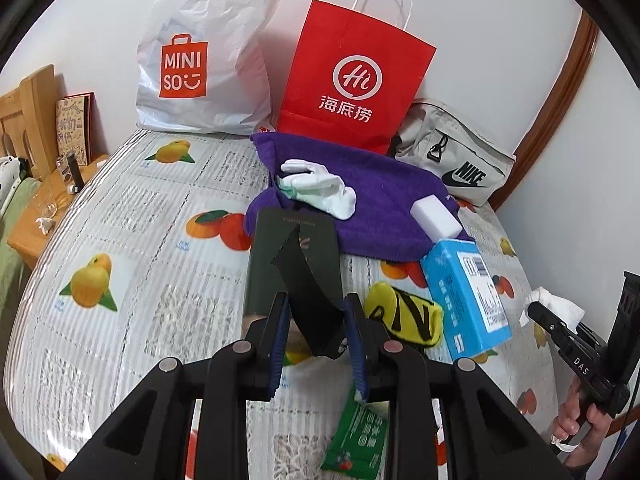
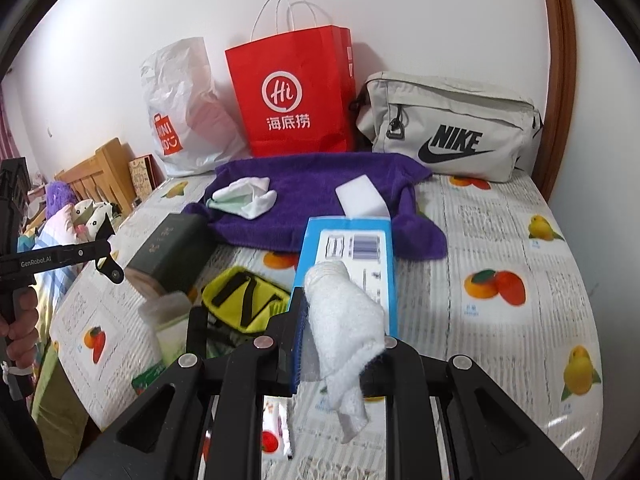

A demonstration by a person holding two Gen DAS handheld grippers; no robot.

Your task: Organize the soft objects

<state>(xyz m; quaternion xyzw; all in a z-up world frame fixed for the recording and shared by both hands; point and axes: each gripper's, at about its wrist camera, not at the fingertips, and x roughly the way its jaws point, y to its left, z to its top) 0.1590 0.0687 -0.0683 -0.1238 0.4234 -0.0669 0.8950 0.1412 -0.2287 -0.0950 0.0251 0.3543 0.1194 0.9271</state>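
while both grippers hang above the desk with something in their grasp, the sorting looks only partly done. the left gripper (image 1: 318,316) has its fingers (image 1: 280,332) closed to a narrow gap on a black strip (image 1: 302,292) of soft, curling material, which stands up between them clear of the desk (image 1: 132,216). the right gripper (image 2: 340,344) is shut tight on a white cloth (image 2: 344,320) that droops over its fingers (image 2: 298,344) and hangs below them.

on the far side, a purple towel (image 2: 304,196) lies spread flat with white socks (image 2: 244,196) and a white sponge block (image 2: 362,200) resting on it; this seems to be where soft things are being gathered. a yellow and black pouch (image 2: 244,300) lies on the desk nearer the grippers, off the towel, between a dark green box (image 2: 172,252) and a blue box (image 2: 352,256). a green packet (image 1: 356,436) sits at the near edge.

by my reading, two pieces are in hand and not yet placed, and the pouch is left to collect. whether the red paper bag (image 2: 296,92) or the grey bag (image 2: 448,128) behind is the final home, i cannot tell.
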